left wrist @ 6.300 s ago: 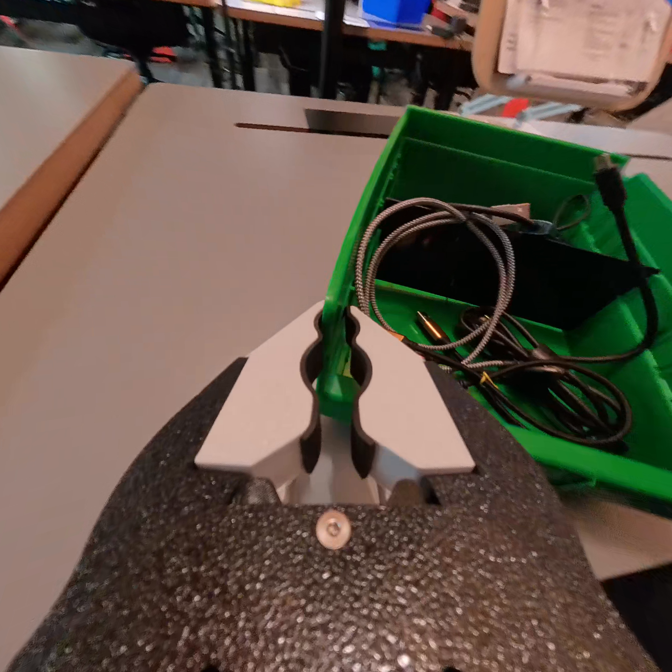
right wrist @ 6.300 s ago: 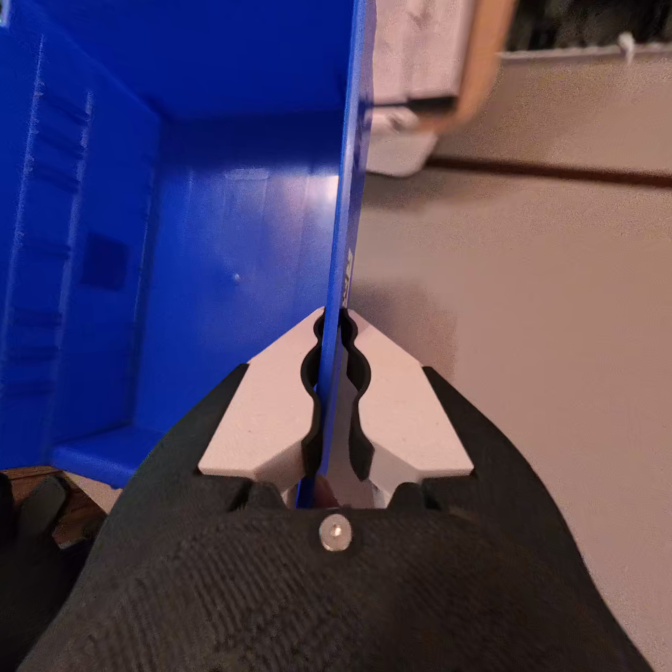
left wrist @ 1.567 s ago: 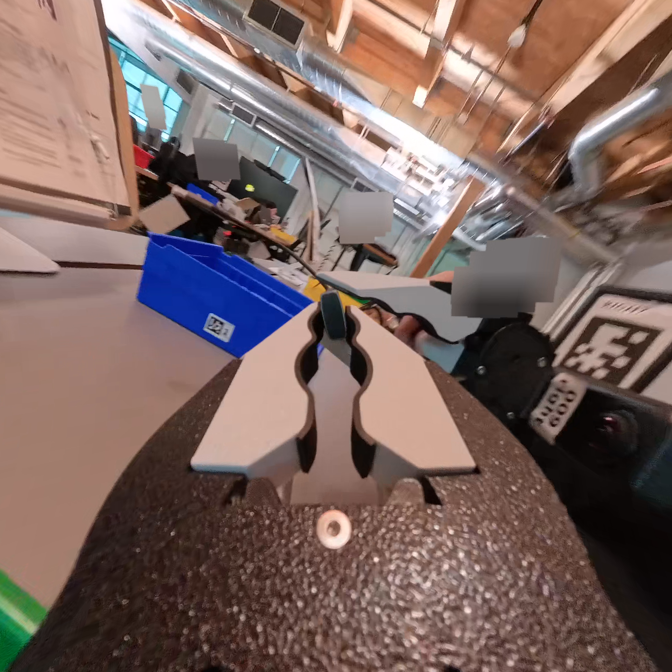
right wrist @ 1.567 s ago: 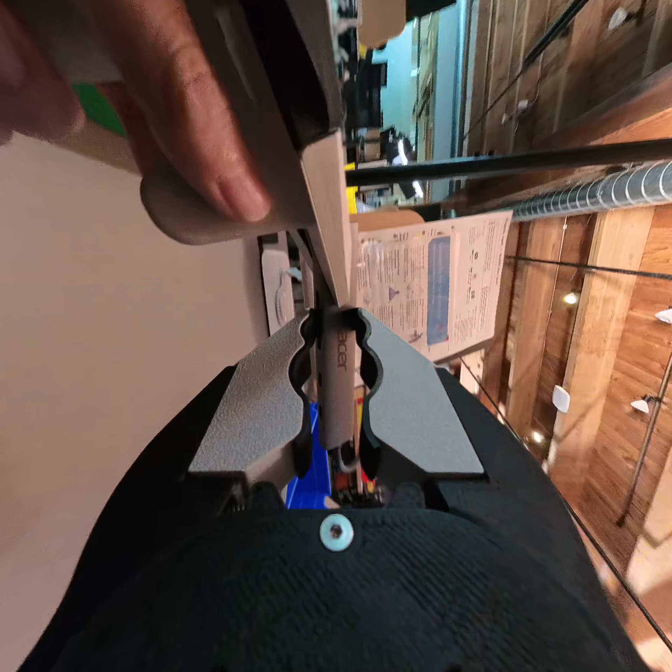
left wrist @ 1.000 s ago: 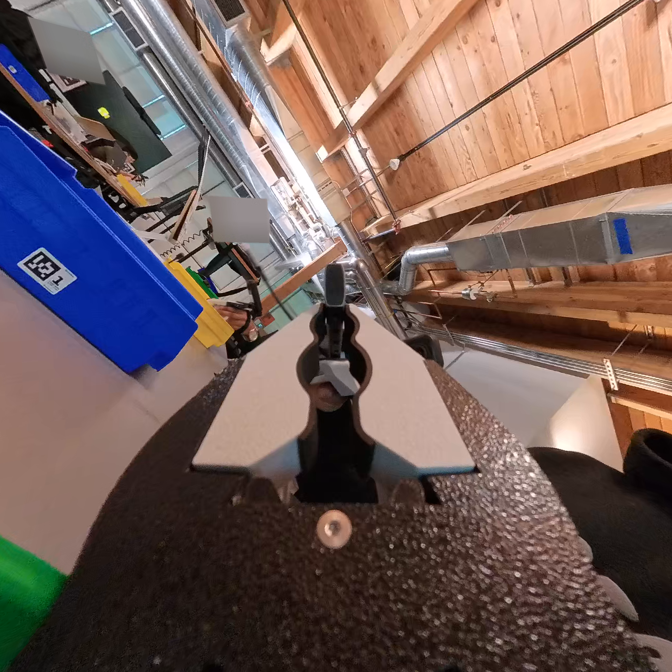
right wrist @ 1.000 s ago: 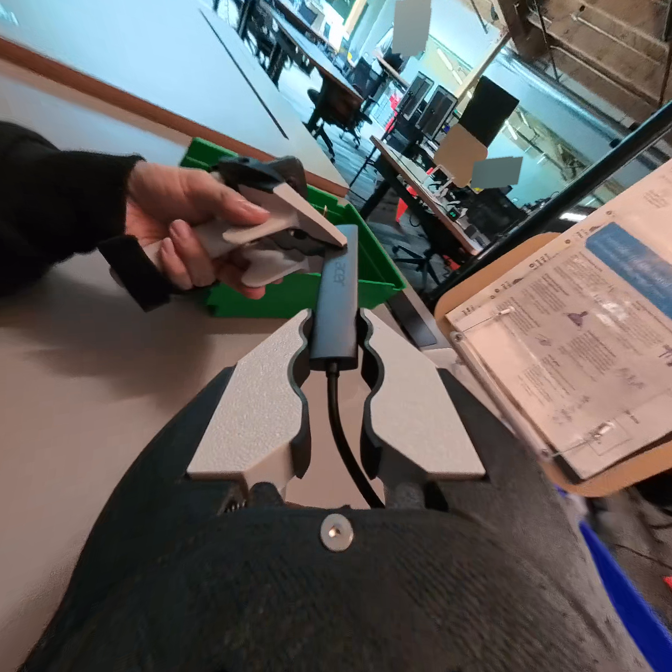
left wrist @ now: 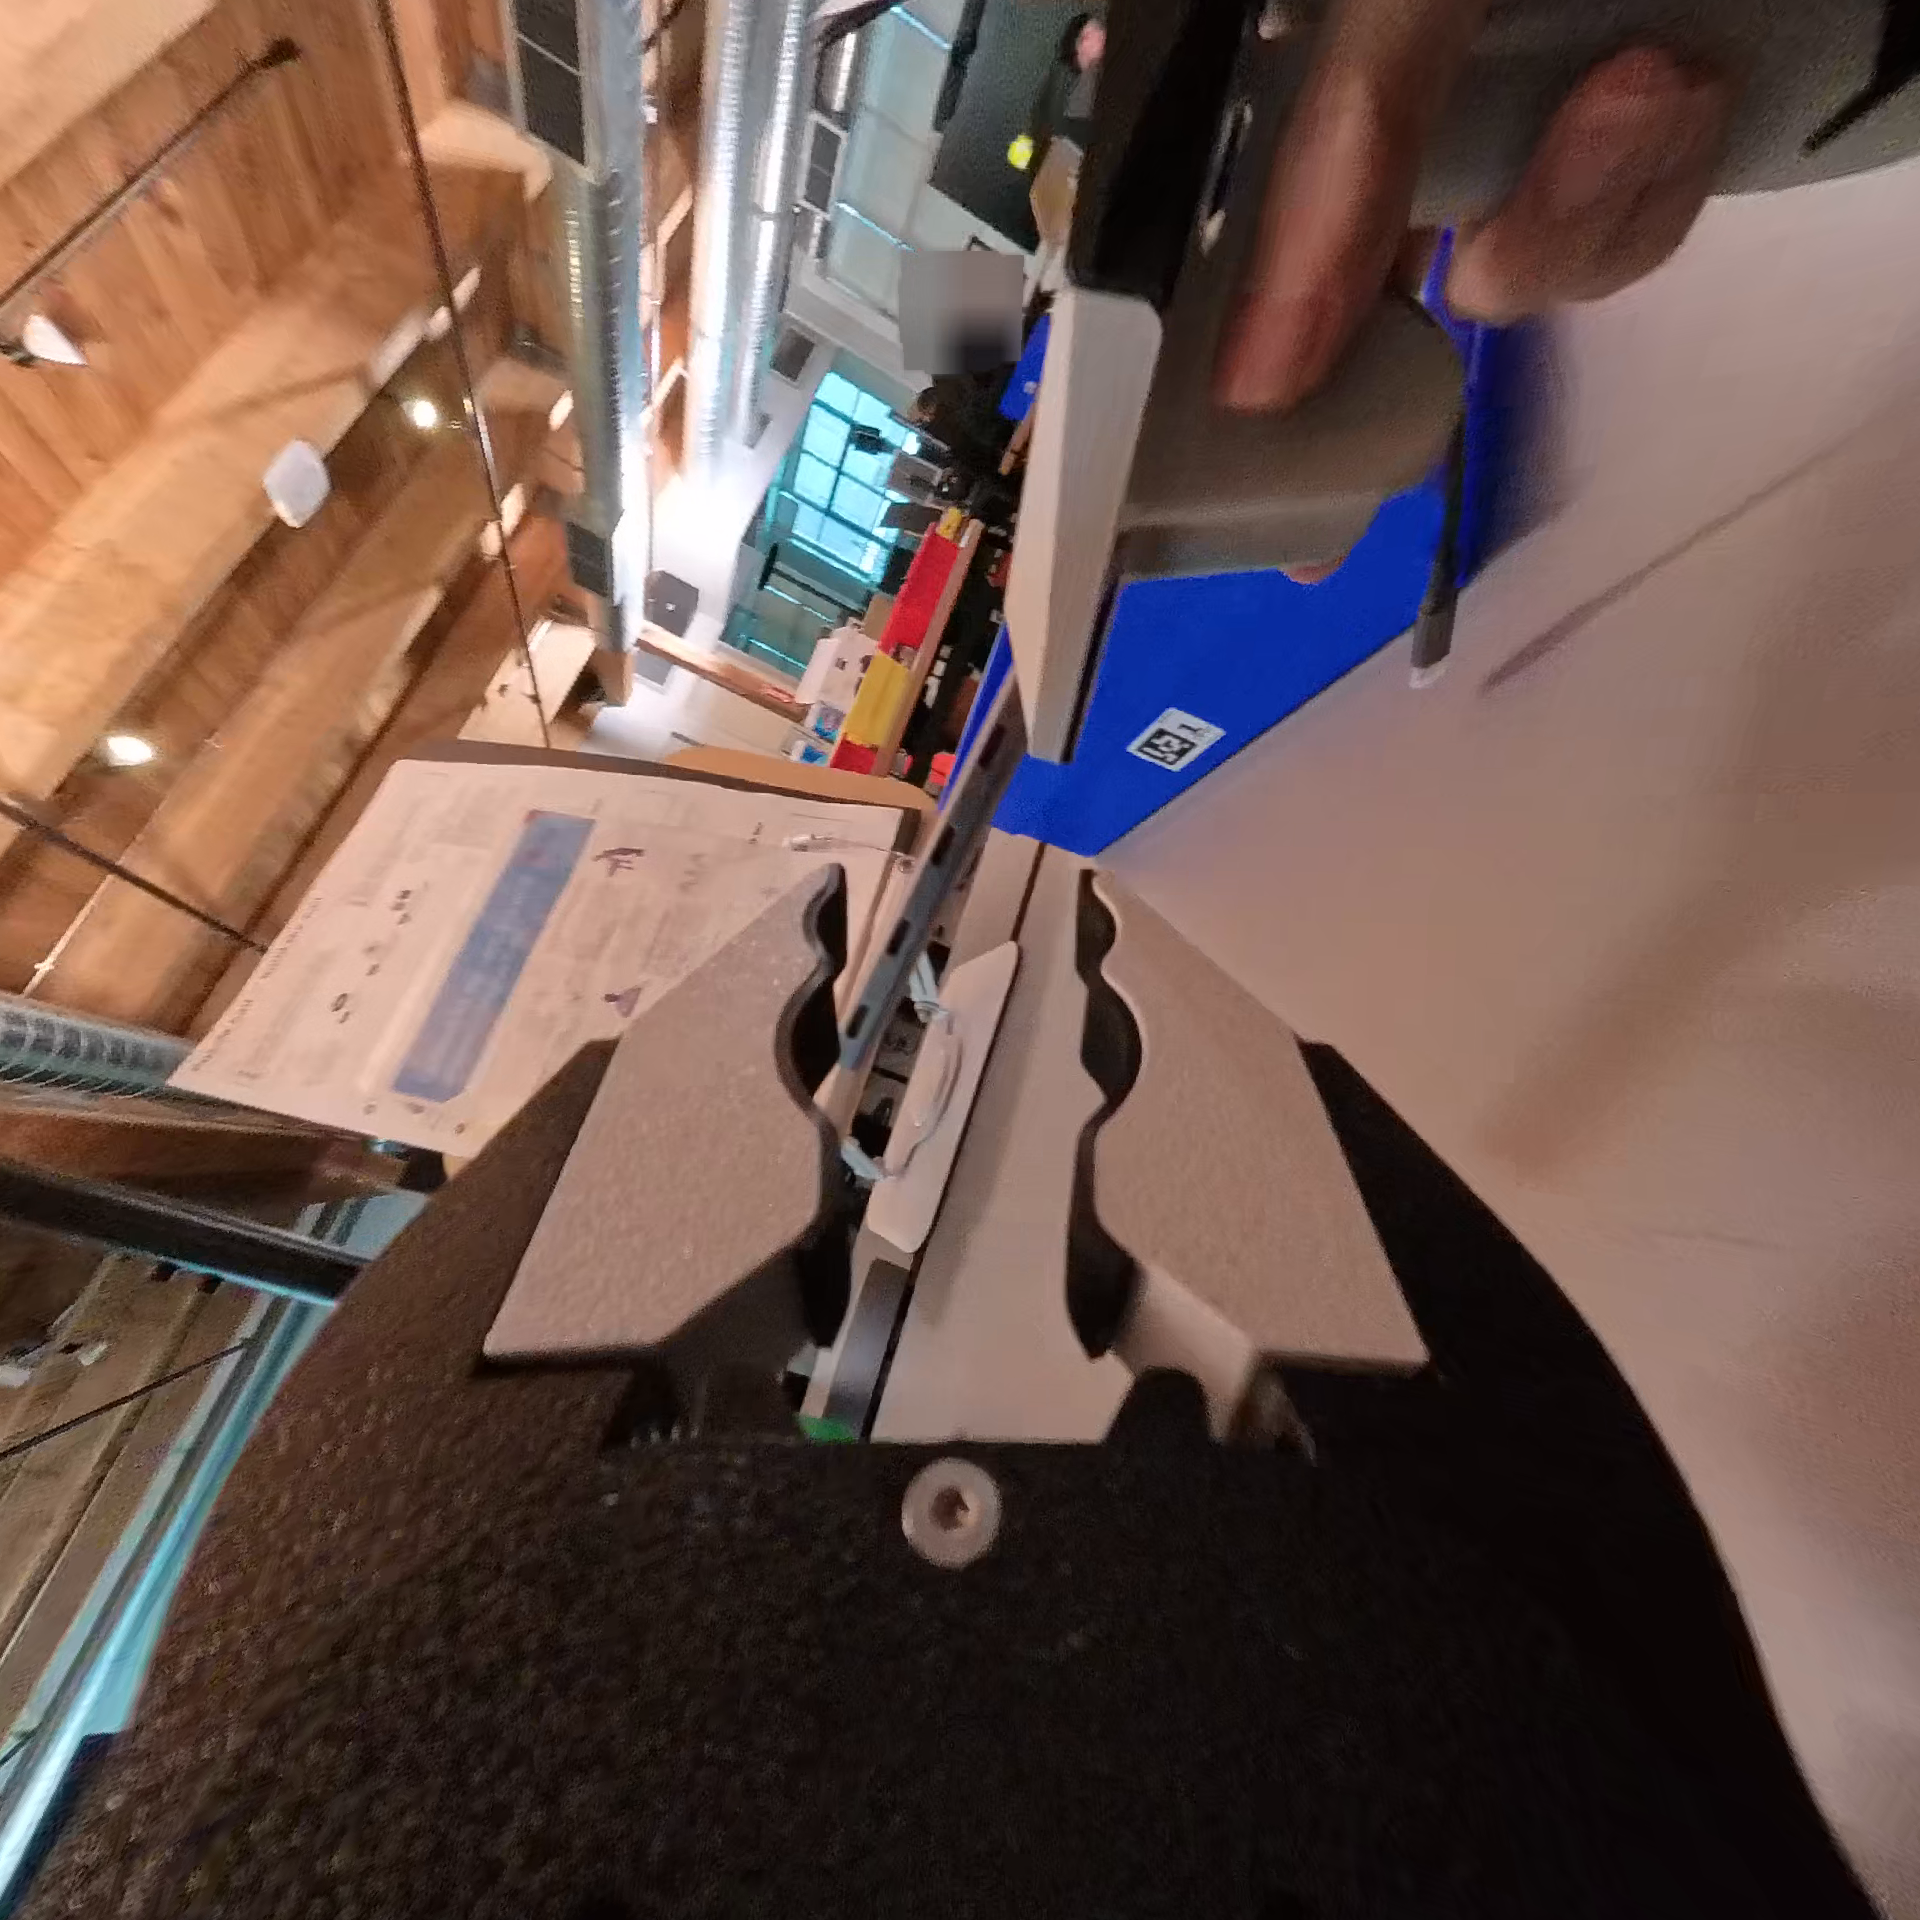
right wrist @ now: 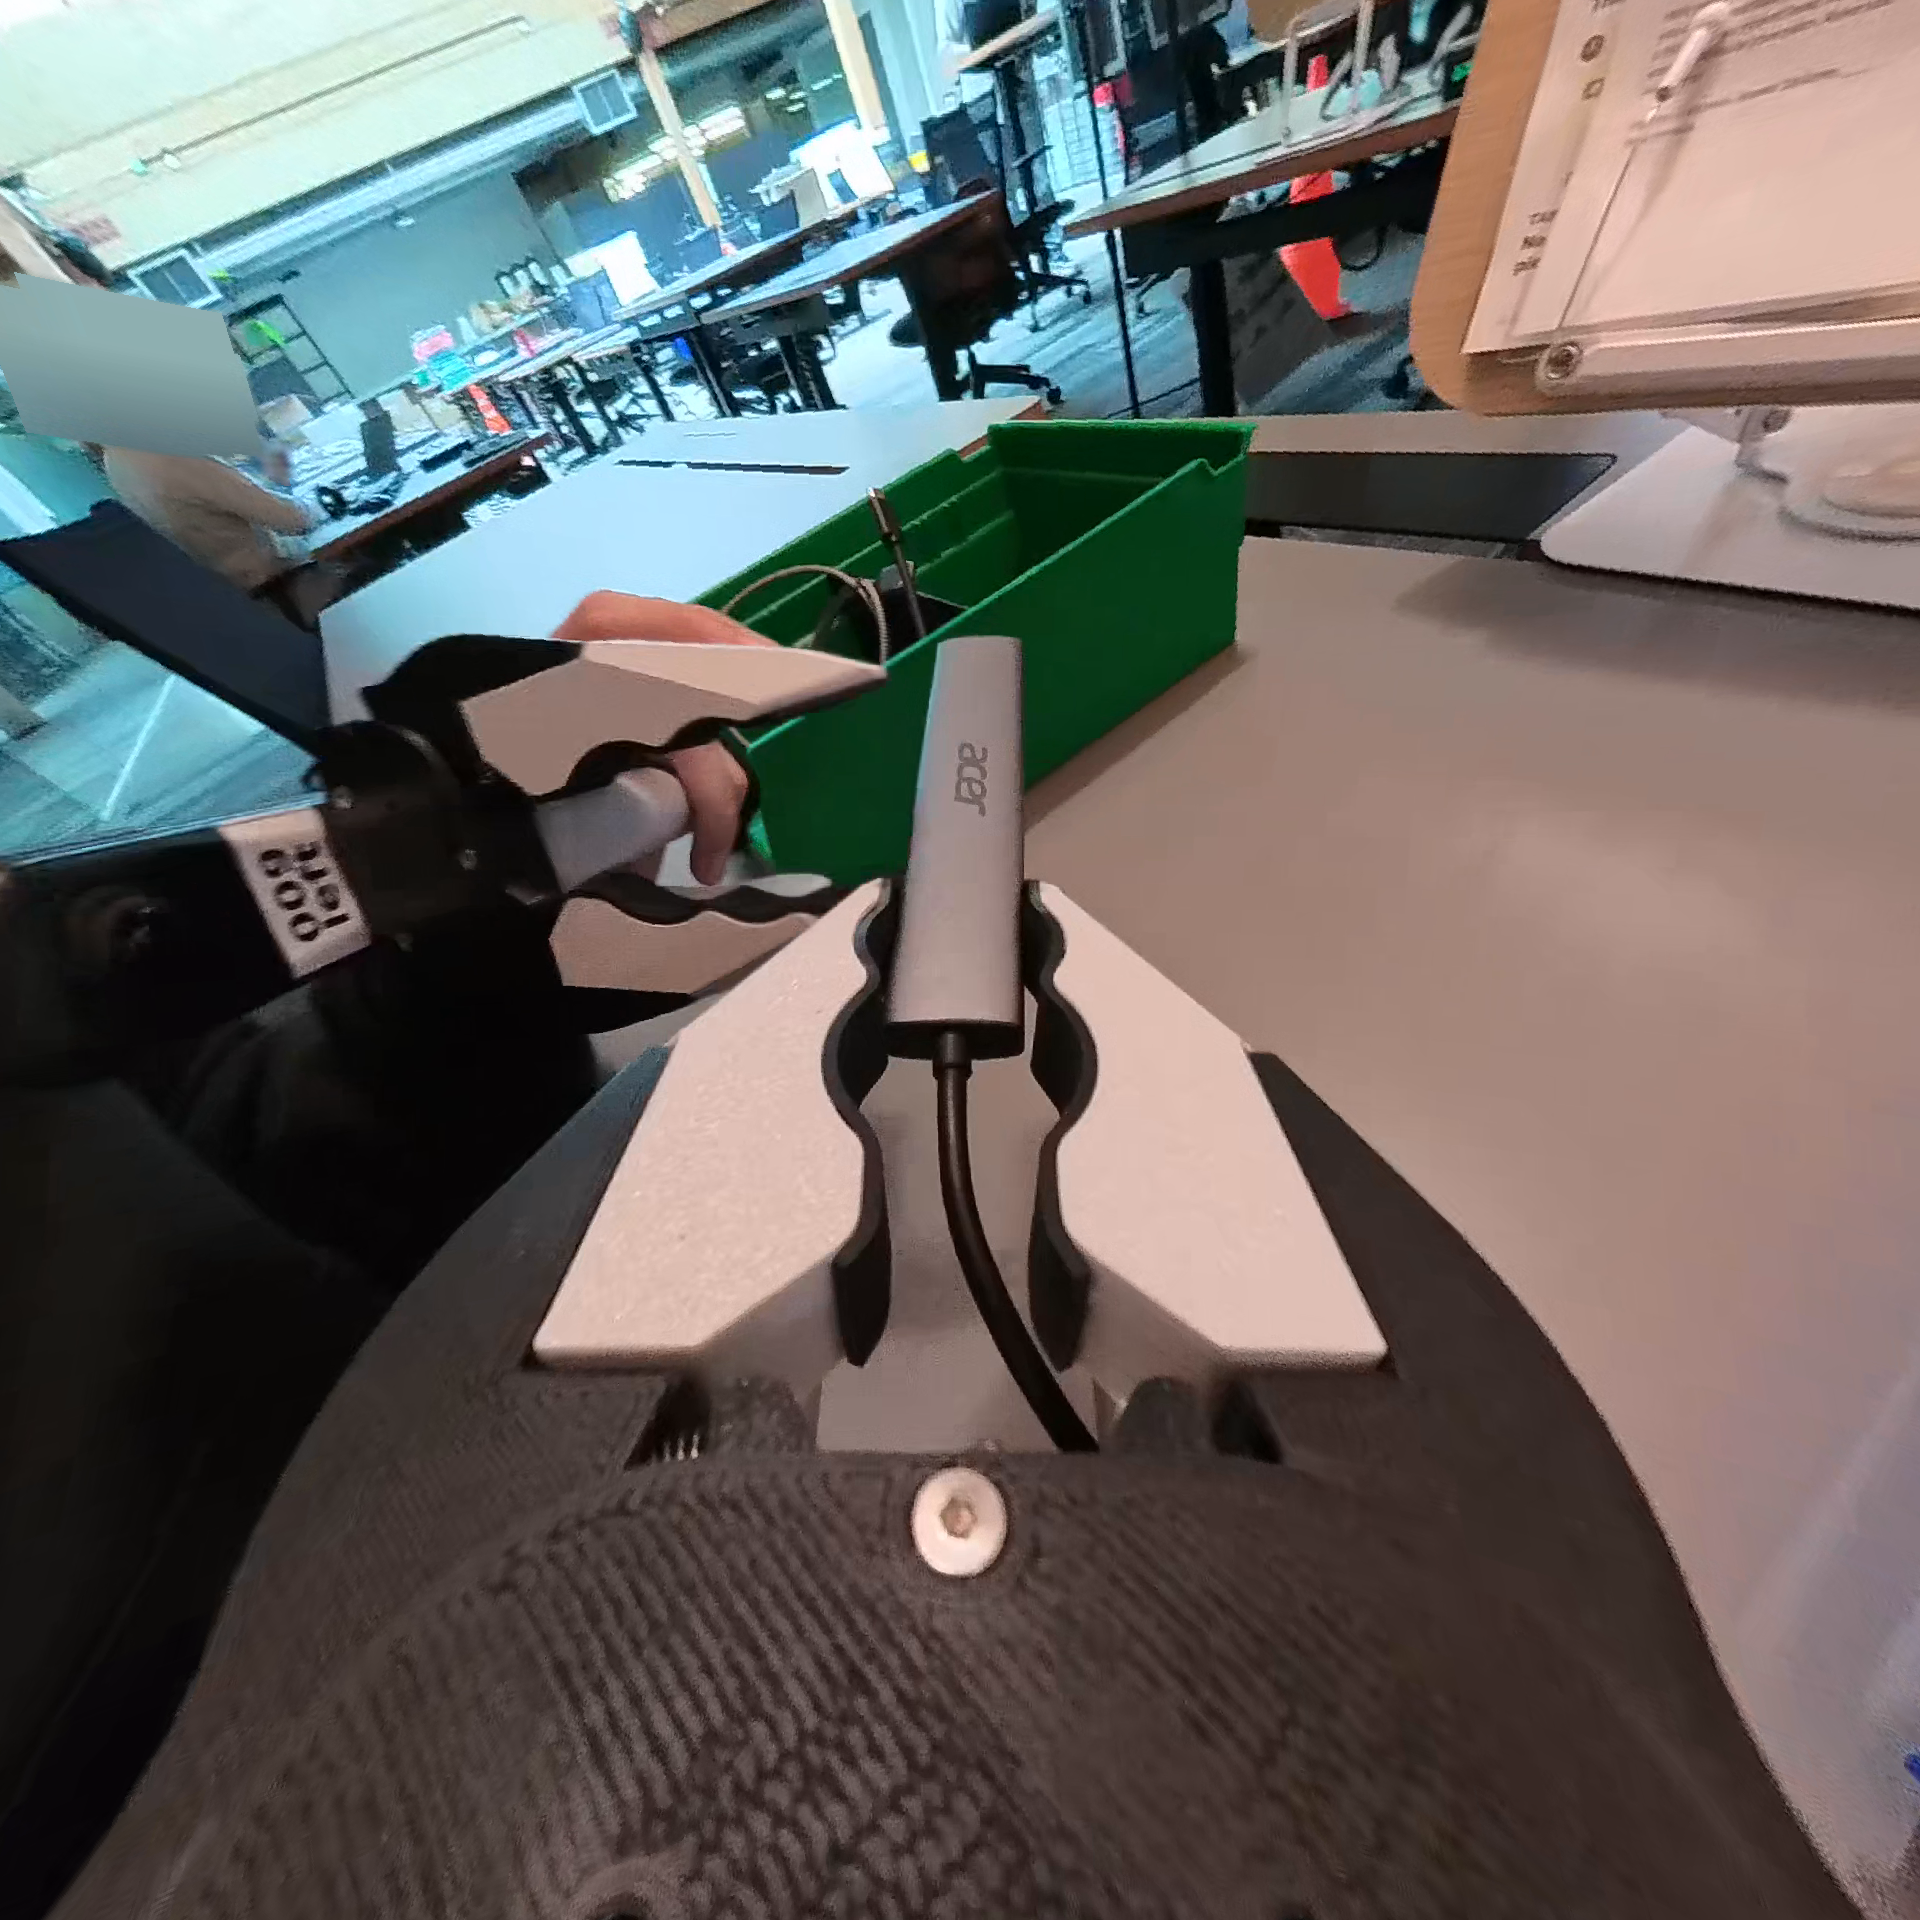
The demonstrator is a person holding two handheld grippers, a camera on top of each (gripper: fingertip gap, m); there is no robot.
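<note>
My right gripper [right wrist: 956, 906] is shut on the near end of a slim grey USB hub [right wrist: 961, 821], which sticks forward above the table. The hub's black cable [right wrist: 977, 1236] runs back between the fingers. My left gripper [left wrist: 956, 904] is open, and the hub [left wrist: 914, 925] shows edge-on between its fingers, close to the left one and not clamped. In the right wrist view the left gripper [right wrist: 852, 781] sits just left of the hub, held by a hand [right wrist: 712, 800]. In the left wrist view a hand [left wrist: 1434, 177] holds the right gripper, and the cable's plug [left wrist: 1437, 623] hangs below it.
A green bin [right wrist: 1122, 613] holding several cables stands on the grey table [right wrist: 1507, 831] behind the hub. A blue bin [left wrist: 1247, 644] stands farther right. A clipboard stand with a printed sheet [right wrist: 1683, 197] is at the back right, and more desks lie beyond. My left and right fingertips are right by each other.
The left gripper, shut on the hub's far end a second ago, has opened and come off it. The right gripper keeps hold of the hub. Both views have swung round.
</note>
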